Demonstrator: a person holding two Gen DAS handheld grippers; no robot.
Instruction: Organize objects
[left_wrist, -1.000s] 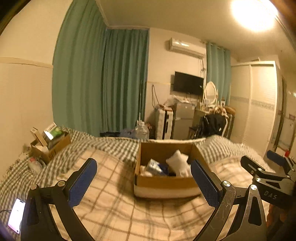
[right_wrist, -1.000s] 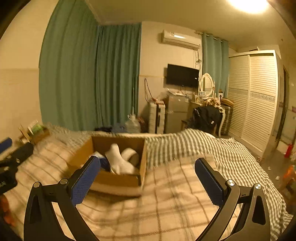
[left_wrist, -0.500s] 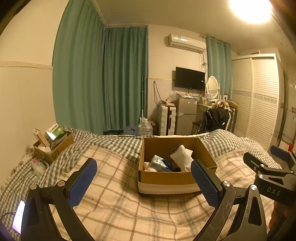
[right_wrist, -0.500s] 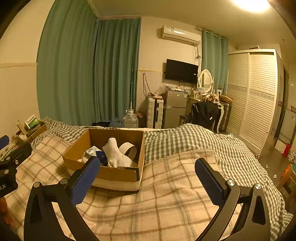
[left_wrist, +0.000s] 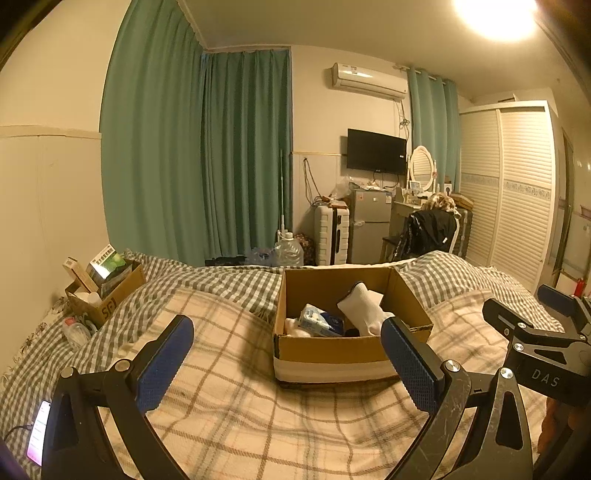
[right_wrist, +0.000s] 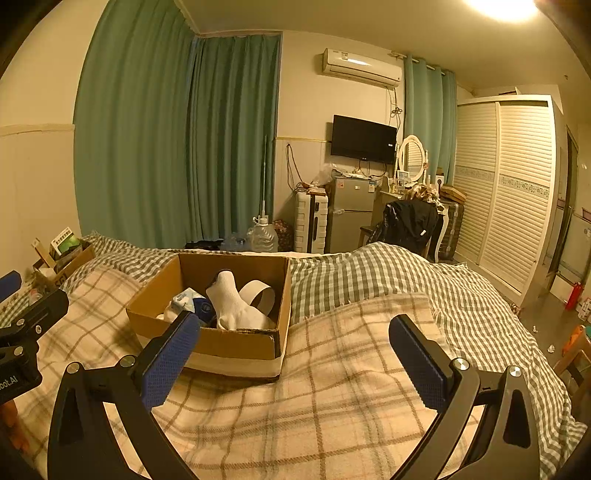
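You are holding both grippers wide apart and empty, the left gripper (left_wrist: 286, 356) facing the cardboard box (left_wrist: 332, 352) dead ahead; for your right gripper (right_wrist: 293, 354) it is lying ahead-left.

Warm dim ceiling light (left_wrist: 496, 14) glares overhead; fisheye edges bend.

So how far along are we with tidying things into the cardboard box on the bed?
Done: the open brown cardboard box already holds a white sock, a pale blue packet and a white band loop. In hand: nothing; left gripper and right gripper both hang open, empty. Left: no loose items visible on the plaid blanket.
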